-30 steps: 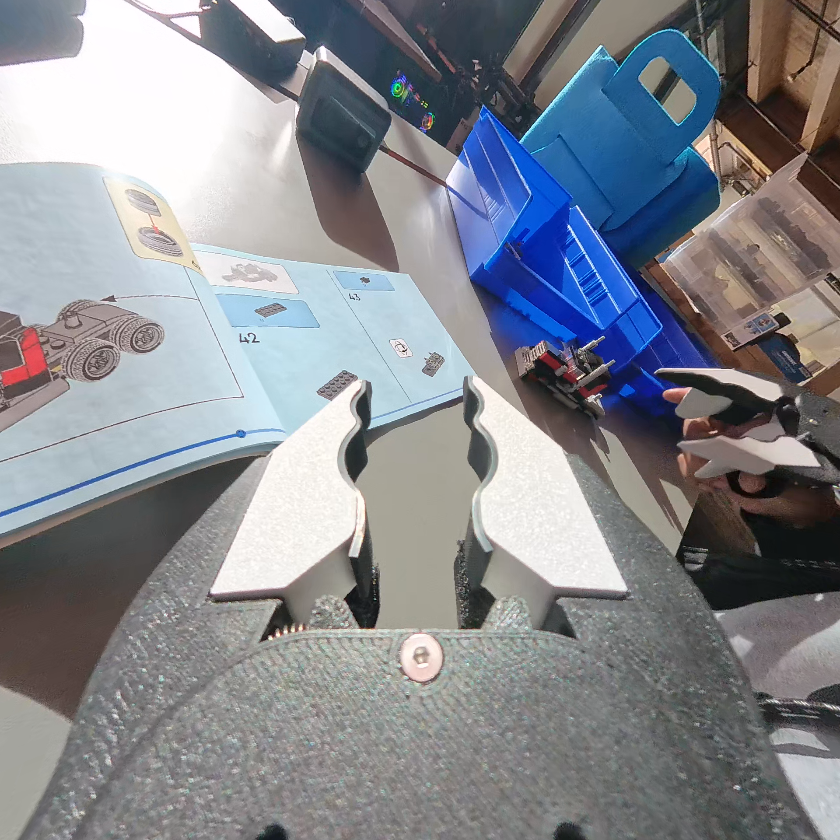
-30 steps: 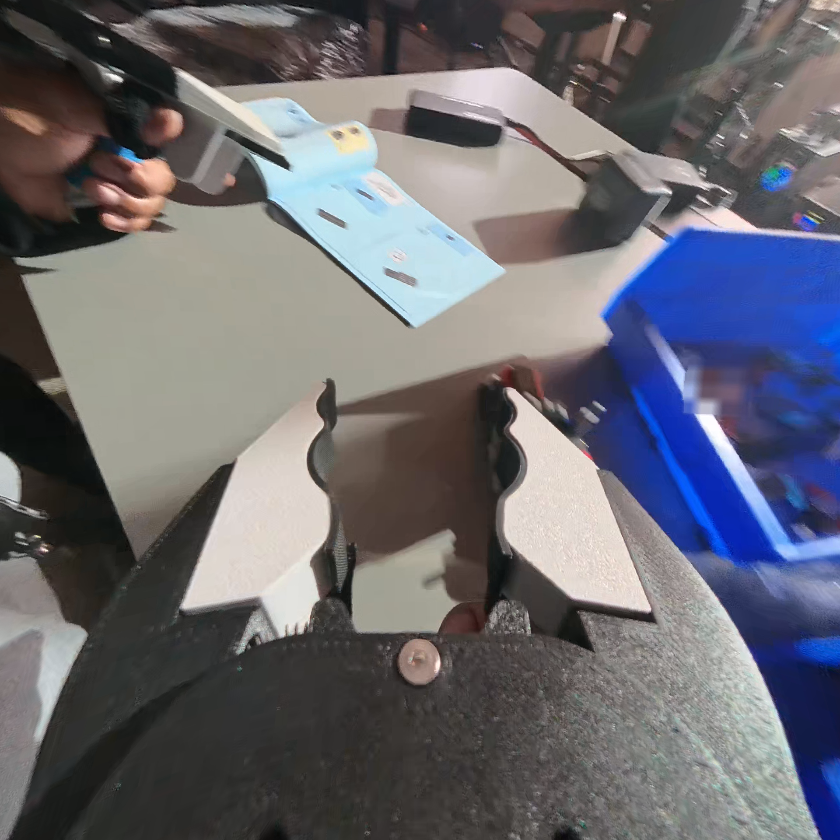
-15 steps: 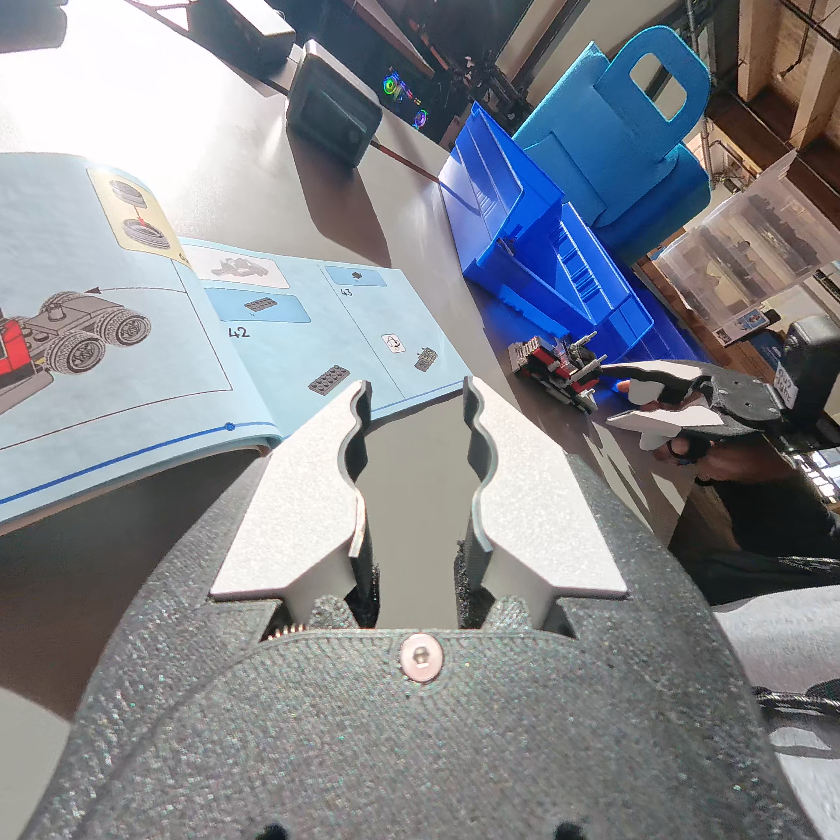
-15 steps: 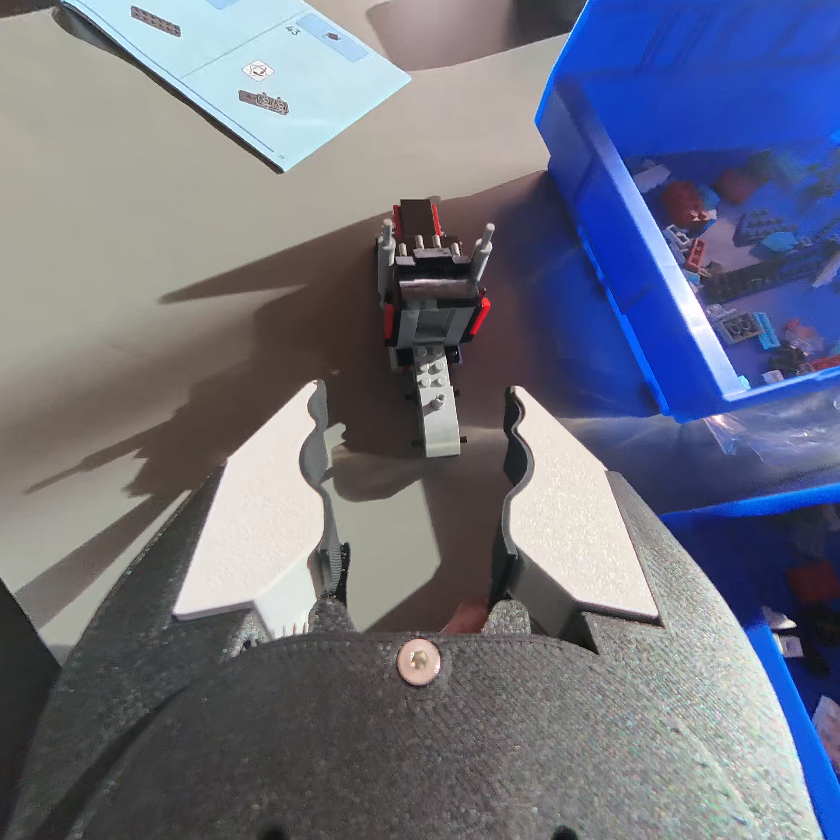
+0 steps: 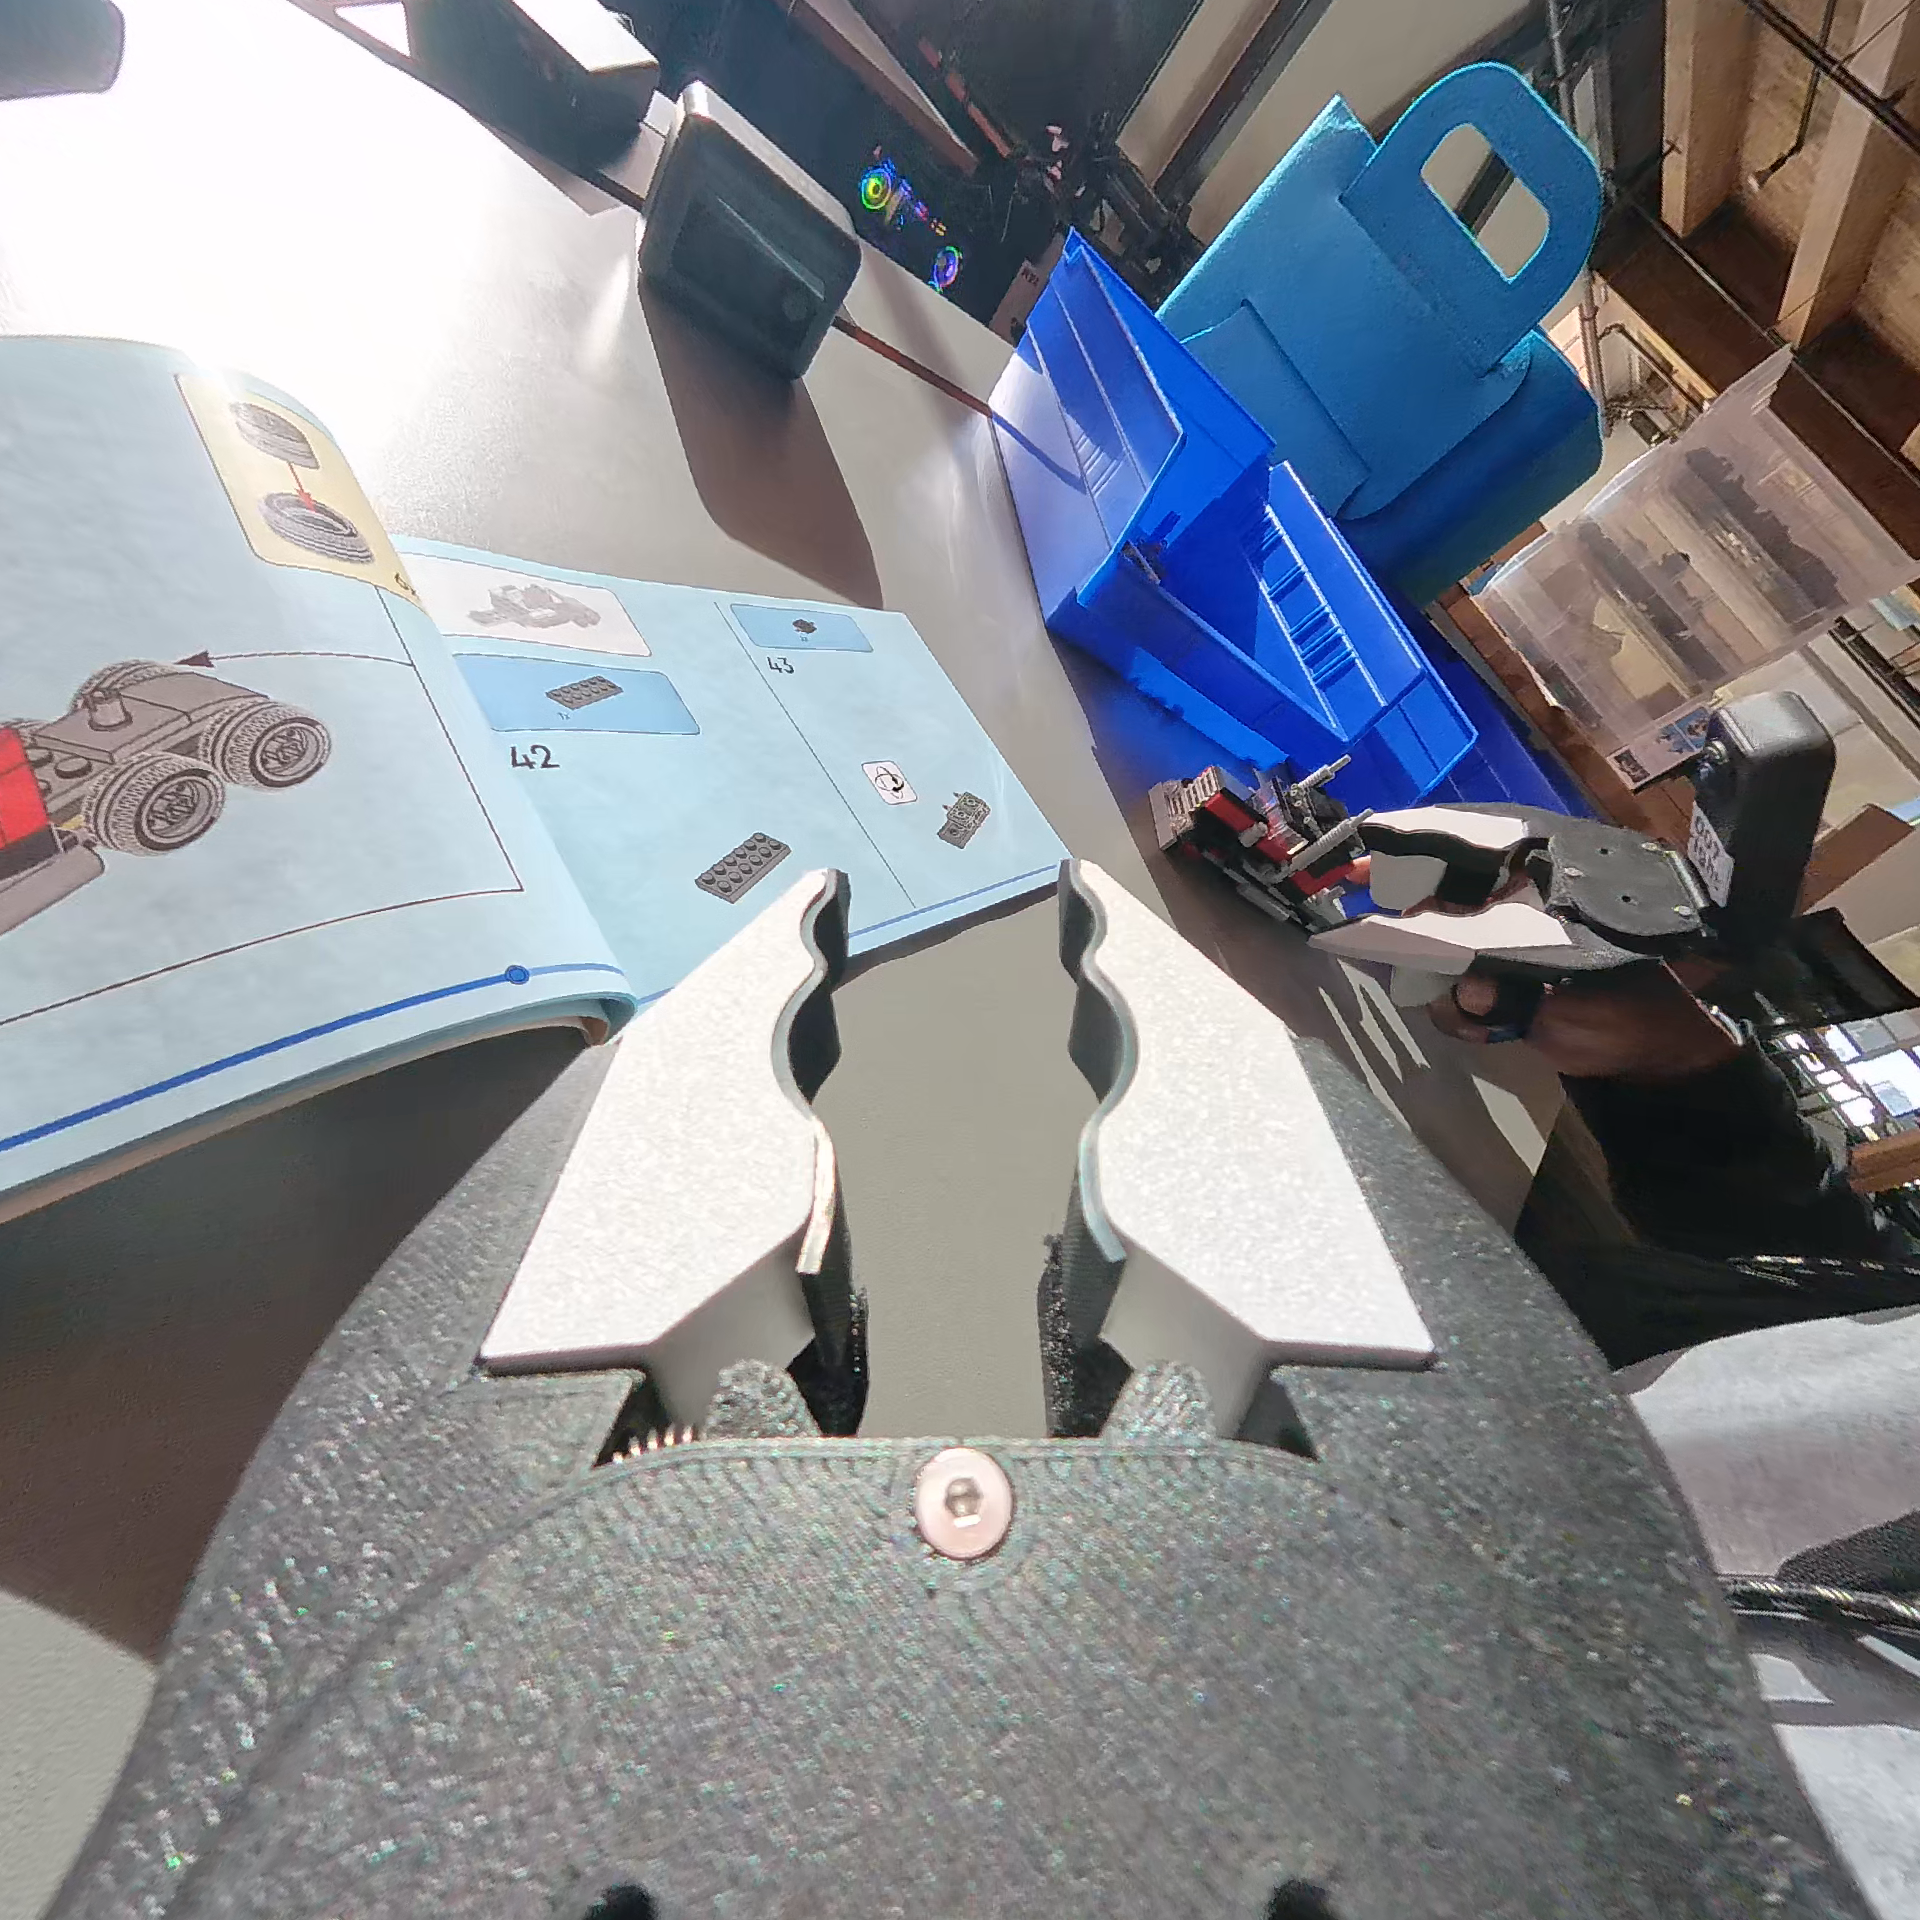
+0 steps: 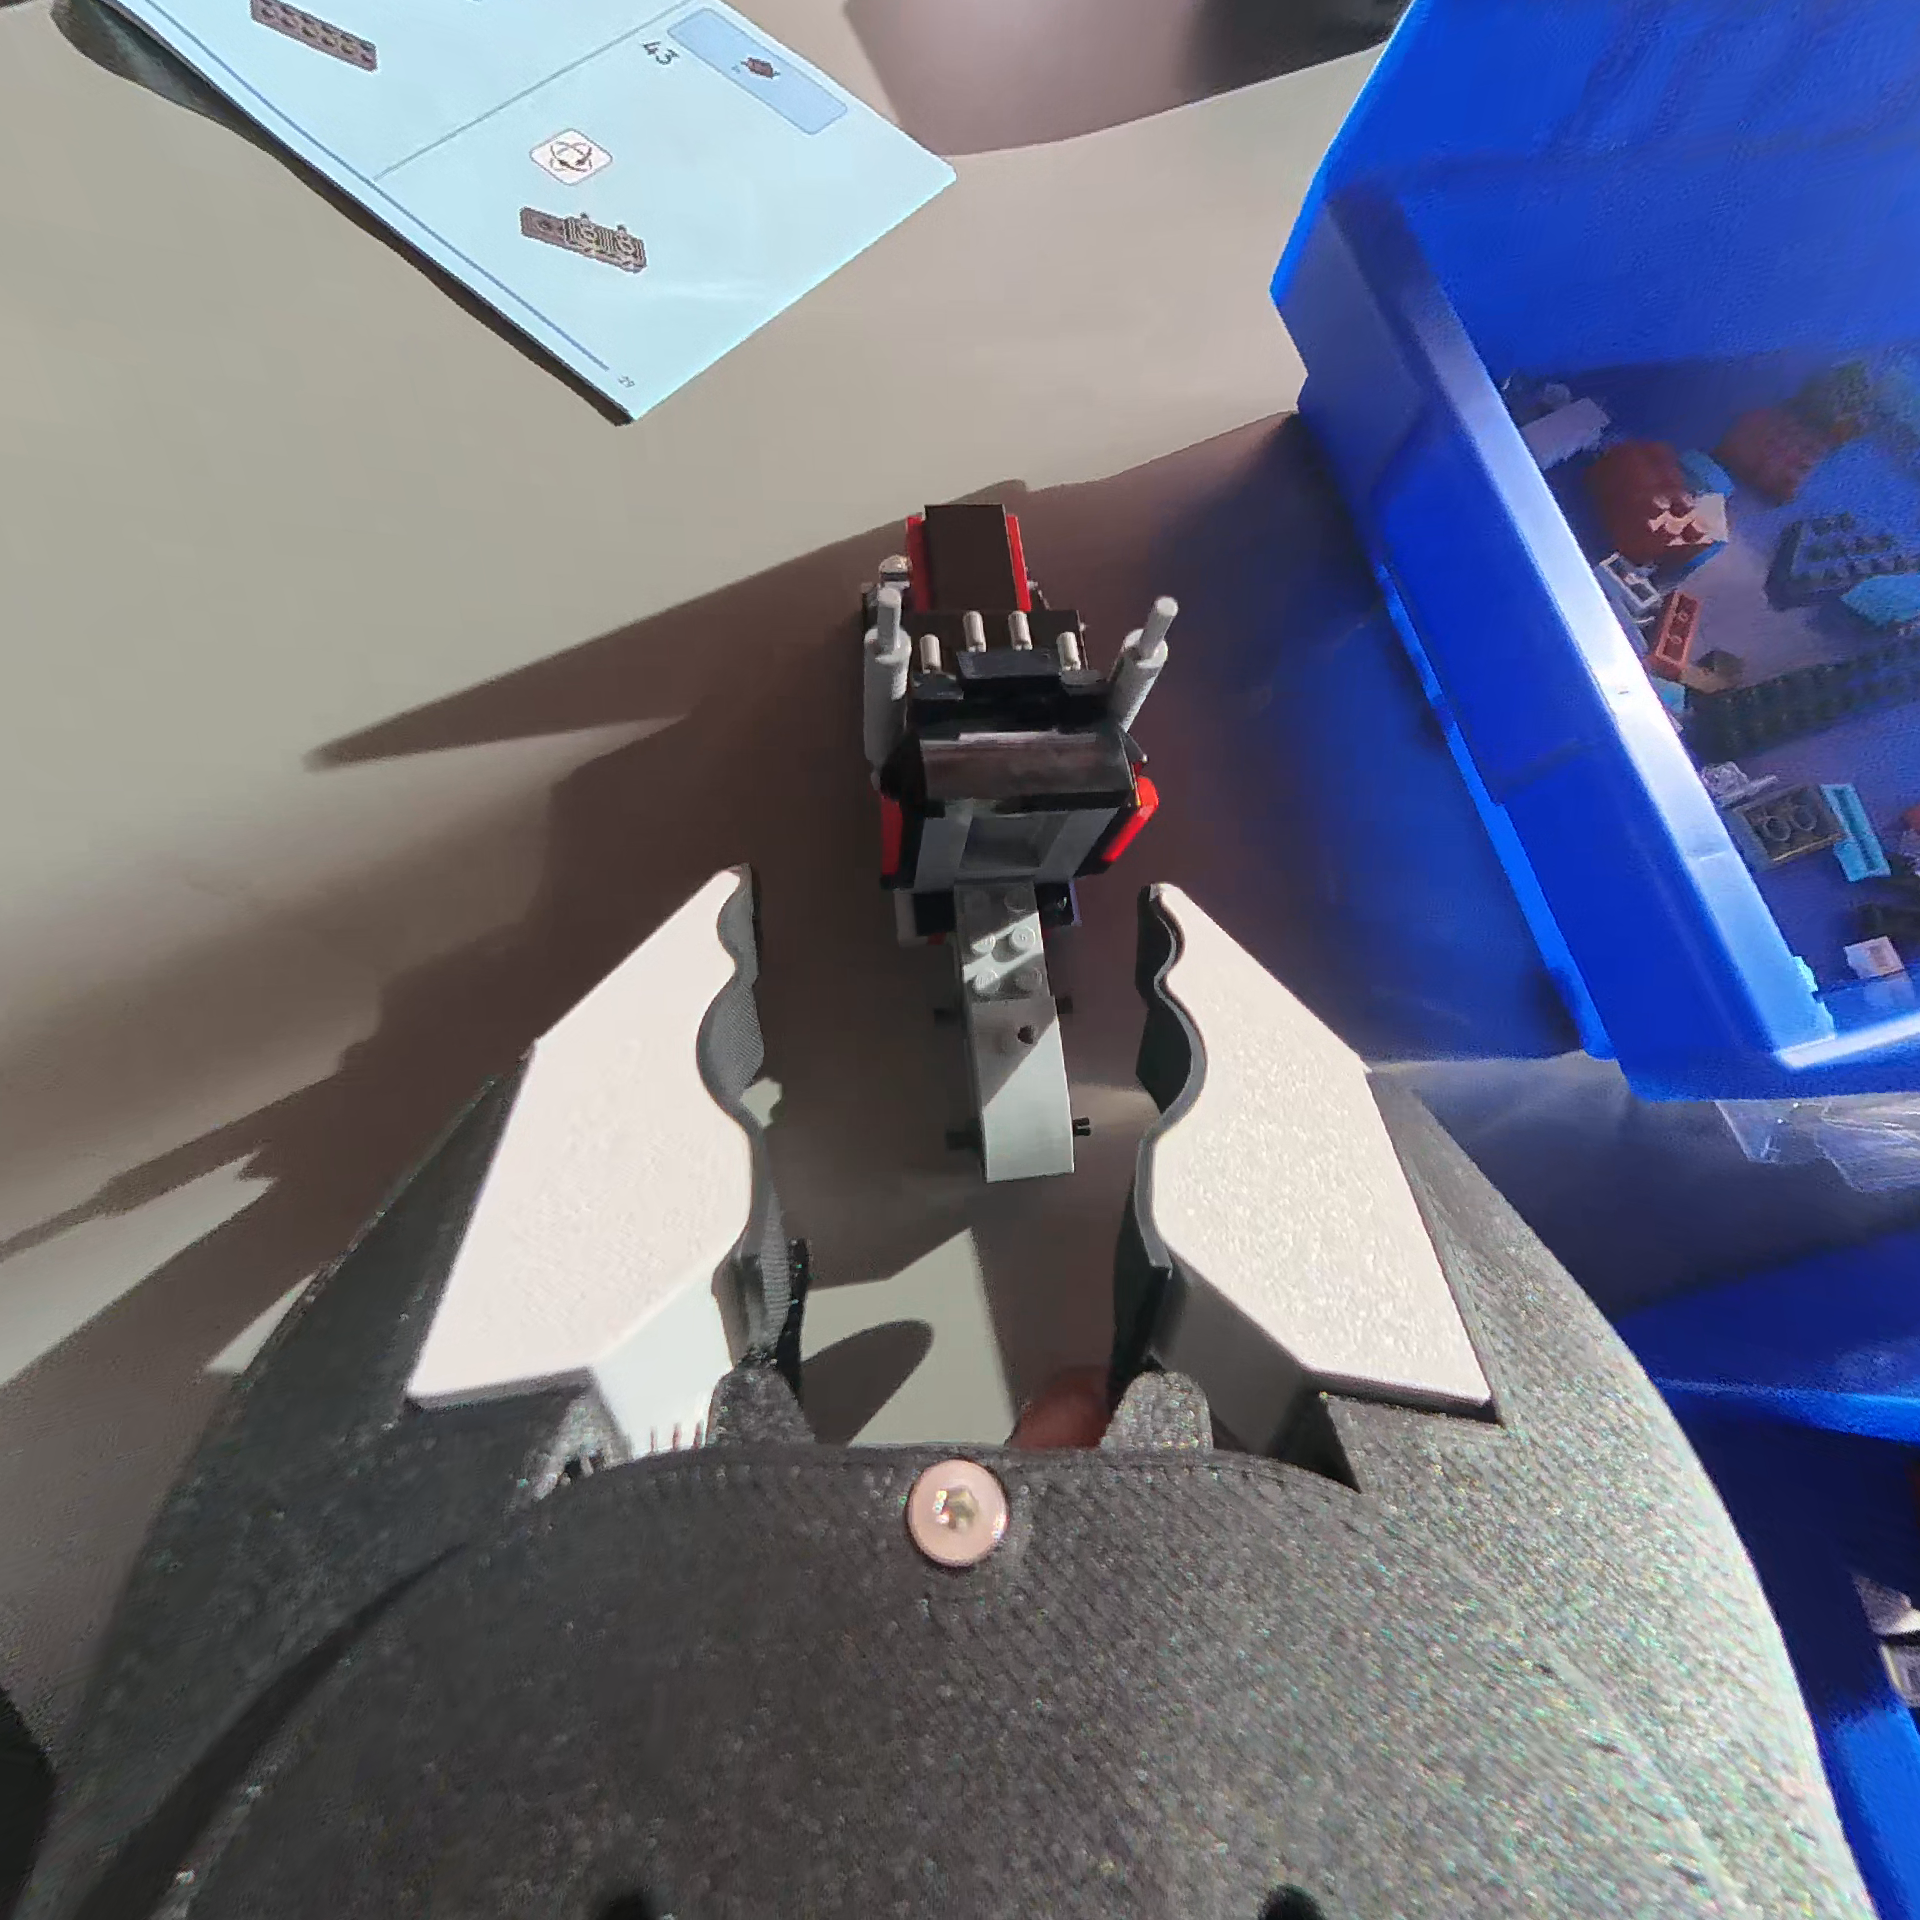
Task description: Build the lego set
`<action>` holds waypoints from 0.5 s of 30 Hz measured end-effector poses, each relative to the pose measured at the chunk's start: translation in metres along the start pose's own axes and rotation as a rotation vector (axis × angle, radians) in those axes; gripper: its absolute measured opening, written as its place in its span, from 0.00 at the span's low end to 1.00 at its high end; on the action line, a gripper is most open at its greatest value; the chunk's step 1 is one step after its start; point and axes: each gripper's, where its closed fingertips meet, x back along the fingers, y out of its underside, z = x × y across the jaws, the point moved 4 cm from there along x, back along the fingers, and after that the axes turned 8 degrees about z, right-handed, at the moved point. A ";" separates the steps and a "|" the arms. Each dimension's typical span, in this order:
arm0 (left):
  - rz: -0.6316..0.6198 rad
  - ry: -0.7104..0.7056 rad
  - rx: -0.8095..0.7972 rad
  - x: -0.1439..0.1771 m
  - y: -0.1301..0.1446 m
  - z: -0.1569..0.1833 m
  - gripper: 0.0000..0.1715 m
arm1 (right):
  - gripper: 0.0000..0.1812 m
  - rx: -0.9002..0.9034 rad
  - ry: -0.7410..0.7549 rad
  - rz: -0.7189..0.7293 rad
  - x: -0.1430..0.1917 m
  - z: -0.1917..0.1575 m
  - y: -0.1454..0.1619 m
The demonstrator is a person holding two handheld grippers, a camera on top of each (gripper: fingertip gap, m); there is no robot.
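Observation:
A partly built lego truck, red, black and grey with a grey rear frame, lies on the grey table. My right gripper is open, its fingers on either side of the truck's grey rear frame, not touching it. In the left wrist view the truck lies near the blue bins with the right gripper around its near end. My left gripper is open and empty, above the table by the open instruction booklet.
A blue bin holding several loose lego pieces stands right of the truck; blue bins also show in the left wrist view. The booklet's corner lies beyond the truck. A black box with a cable sits at the back. Across from one pair of fingers to the other is roughly 30 cm.
My right gripper swung from facing the booklet down to the truck and has moved forward until its open fingers flank the truck's rear. My left gripper has stayed nearly still.

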 end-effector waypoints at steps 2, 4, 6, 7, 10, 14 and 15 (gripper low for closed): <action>0.000 0.002 0.002 0.000 0.000 0.000 0.24 | 0.40 0.001 0.003 -0.002 -0.003 0.001 -0.001; 0.001 0.003 0.004 0.000 0.000 0.000 0.24 | 0.38 0.001 0.002 -0.005 -0.006 0.001 -0.002; 0.000 0.004 0.005 0.000 0.000 0.000 0.24 | 0.36 0.003 0.000 -0.009 -0.008 0.001 -0.003; 0.000 0.005 0.006 0.000 0.000 0.000 0.24 | 0.35 0.007 0.006 -0.012 -0.010 0.002 -0.003; 0.001 0.007 0.010 0.000 0.000 0.000 0.24 | 0.29 0.012 0.027 -0.022 -0.013 0.006 -0.003; 0.001 0.010 0.012 0.001 0.000 0.000 0.24 | 0.27 -0.006 0.035 -0.027 -0.017 0.009 -0.003; 0.001 0.011 0.013 0.000 0.000 0.000 0.24 | 0.27 -0.007 0.040 -0.027 -0.018 0.010 -0.003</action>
